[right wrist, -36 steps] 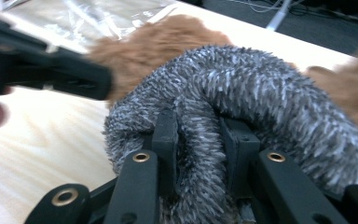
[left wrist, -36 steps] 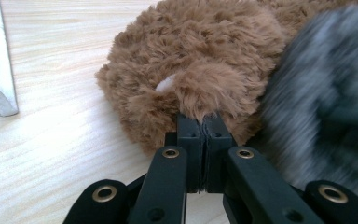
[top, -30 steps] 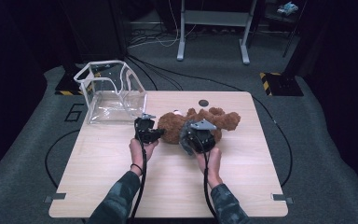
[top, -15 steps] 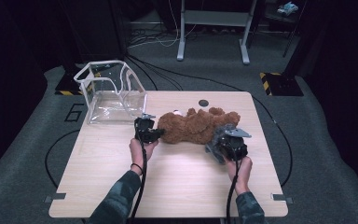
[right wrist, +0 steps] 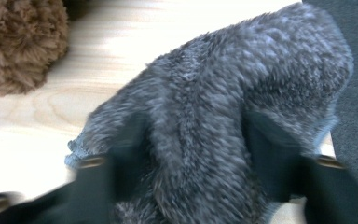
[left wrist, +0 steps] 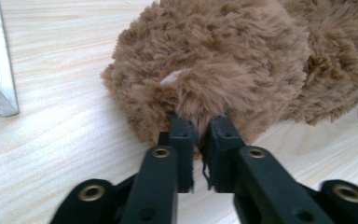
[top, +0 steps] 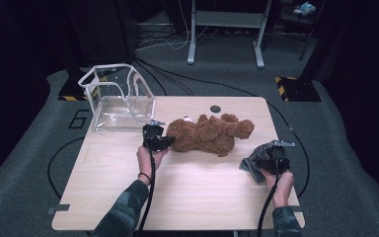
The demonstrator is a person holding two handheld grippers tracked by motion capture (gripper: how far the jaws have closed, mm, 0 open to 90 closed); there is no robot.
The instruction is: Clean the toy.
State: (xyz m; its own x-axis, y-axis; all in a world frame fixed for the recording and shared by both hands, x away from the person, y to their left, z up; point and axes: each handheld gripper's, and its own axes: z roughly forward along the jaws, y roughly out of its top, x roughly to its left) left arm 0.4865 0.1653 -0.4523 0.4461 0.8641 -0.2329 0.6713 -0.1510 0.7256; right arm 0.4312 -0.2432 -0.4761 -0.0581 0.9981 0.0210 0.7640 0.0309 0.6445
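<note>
A: Teddy bear (top: 207, 134) lies mid-surface; left tool (left wrist: 198, 140) pinches its fur, jaws just easing apart.
B: Grey garment (right wrist: 223, 116) at four o'clock drapes the right tool (top: 271, 157), jaws spreading; drop it flat.

The teddy bear (top: 207, 134) my left tongs (left wrist: 196, 135) nip is long, shaggy brown plush, matt. Beside the bear, the cloth (right wrist: 223, 107) between my right tongs (top: 262, 159) is short grey fuzzy knit. The table (top: 187, 192) under the bear is pale, smooth wood grain. Behind the bear, the box (top: 121, 101) is clear, glossy plastic with white edging.
</note>
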